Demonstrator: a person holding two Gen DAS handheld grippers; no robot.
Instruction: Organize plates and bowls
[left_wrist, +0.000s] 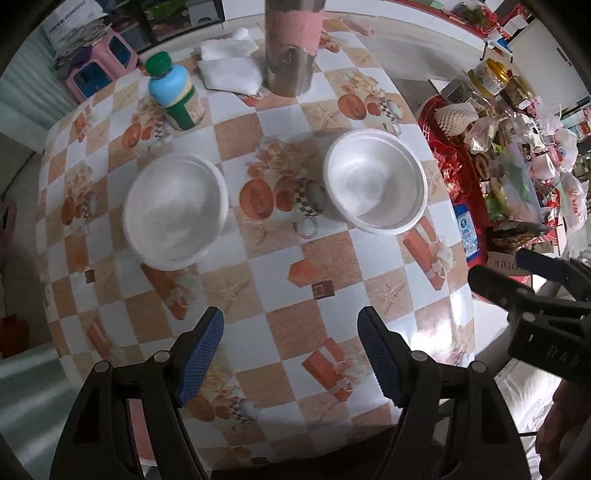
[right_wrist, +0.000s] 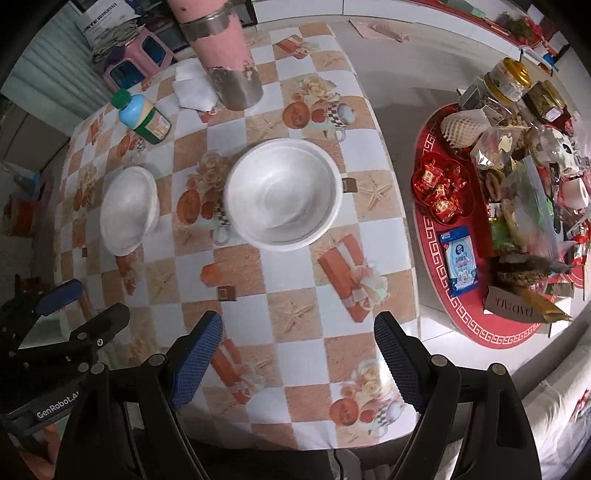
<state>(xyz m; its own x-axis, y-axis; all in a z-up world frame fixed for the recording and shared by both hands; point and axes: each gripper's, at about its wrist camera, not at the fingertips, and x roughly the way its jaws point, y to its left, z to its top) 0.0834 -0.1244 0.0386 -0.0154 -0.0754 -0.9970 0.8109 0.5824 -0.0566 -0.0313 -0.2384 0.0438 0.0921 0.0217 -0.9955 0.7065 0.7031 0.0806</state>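
Nearest the lens in the left wrist view, the left gripper points down over the checked, fruit-printed tablecloth of the table with its blue-padded jaws spread wide and nothing between them; the right gripper stands likewise in its own view, jaws apart and empty. Both hang clear of the surface near the table's front edge, a posture that suits an approach from above. Further out, two white foam bowls stand upright and well apart: in the left wrist view the left bowl lies at 11 o'clock from the left gripper and the right bowl at 1 o'clock. In the right wrist view the right bowl lies at 12 o'clock, directly ahead of the open jaws, which probably makes it that gripper's target. Neither bowl is touched; nesting is judged not yet begun. Beyond the bowls, a green-capped plastic bottle, folded white cloths and a pink-banded metal cylinder occupy the far edge at 12 o'clock, leaving the middle free for stacking
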